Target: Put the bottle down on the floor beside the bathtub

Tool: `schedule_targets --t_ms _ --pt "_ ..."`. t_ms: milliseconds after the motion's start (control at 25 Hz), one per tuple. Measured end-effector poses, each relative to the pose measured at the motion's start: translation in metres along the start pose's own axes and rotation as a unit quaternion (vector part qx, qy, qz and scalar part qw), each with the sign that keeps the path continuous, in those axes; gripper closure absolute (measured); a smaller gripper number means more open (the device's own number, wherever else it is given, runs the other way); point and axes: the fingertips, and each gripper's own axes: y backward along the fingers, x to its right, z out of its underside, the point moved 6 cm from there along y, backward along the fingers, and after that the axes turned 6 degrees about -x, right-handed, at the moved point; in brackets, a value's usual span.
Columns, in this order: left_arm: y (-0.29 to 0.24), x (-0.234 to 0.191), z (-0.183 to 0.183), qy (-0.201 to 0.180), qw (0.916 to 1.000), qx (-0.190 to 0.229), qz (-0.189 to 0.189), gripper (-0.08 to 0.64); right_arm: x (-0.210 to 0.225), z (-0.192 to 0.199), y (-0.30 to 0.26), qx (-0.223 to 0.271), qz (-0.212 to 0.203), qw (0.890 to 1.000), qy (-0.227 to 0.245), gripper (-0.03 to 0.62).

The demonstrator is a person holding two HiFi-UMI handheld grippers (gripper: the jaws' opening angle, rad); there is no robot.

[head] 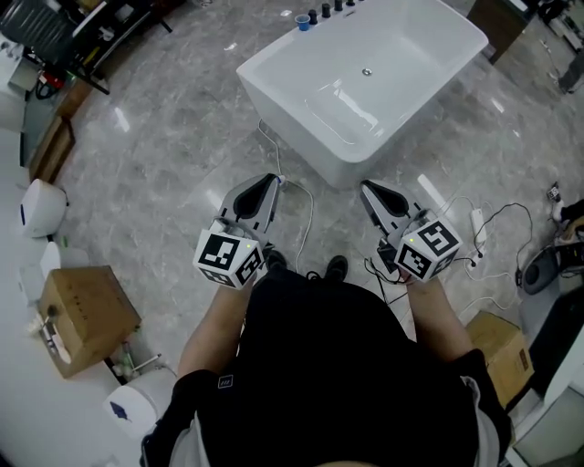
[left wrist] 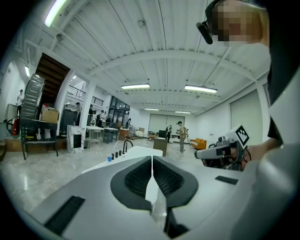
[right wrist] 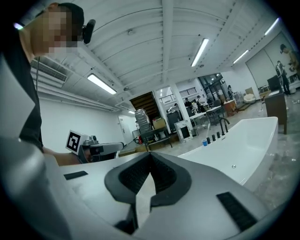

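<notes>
The white bathtub (head: 365, 82) stands on the grey marble floor (head: 173, 155) ahead of me. No bottle shows in any view. My left gripper (head: 274, 180) is held low in front of my body, short of the tub's near corner, its jaws shut with nothing between them. Level with it on the other side, my right gripper (head: 367, 187) is also shut and holds nothing. In the left gripper view the closed tips (left wrist: 152, 157) point toward the tub (left wrist: 136, 152). The right gripper view shows its tips (right wrist: 150, 153) closed, the tub (right wrist: 243, 136) to the right.
A blue cup (head: 303, 22) and several black knobs (head: 326, 13) sit on the tub's far rim. Cables (head: 484, 228) trail over the floor at the right. Cardboard boxes (head: 82, 317) and white containers (head: 41, 208) line the left; another box (head: 500, 345) lies at the right.
</notes>
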Motion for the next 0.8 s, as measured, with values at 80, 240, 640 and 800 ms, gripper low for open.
schedule_targets --t_ms 80,240,640,800 --pt "0.004 -0.003 -0.001 -0.009 1.0000 -0.001 -0.001 0.538 0.001 -0.002 0.007 0.010 0.012 1.000 0.006 0.565" --pt "0.013 -0.025 0.003 0.011 0.9998 -0.009 -0.010 0.538 0.006 -0.003 0.007 0.020 0.041 0.999 0.003 0.565" --pt "0.046 -0.089 0.008 0.032 0.9992 -0.002 -0.022 0.538 -0.036 -0.022 -0.052 0.037 0.065 0.997 0.011 0.565" --pt "0.055 -0.101 0.003 0.022 0.9995 0.007 -0.023 0.538 -0.047 -0.024 -0.061 0.031 0.064 0.997 0.024 0.565"
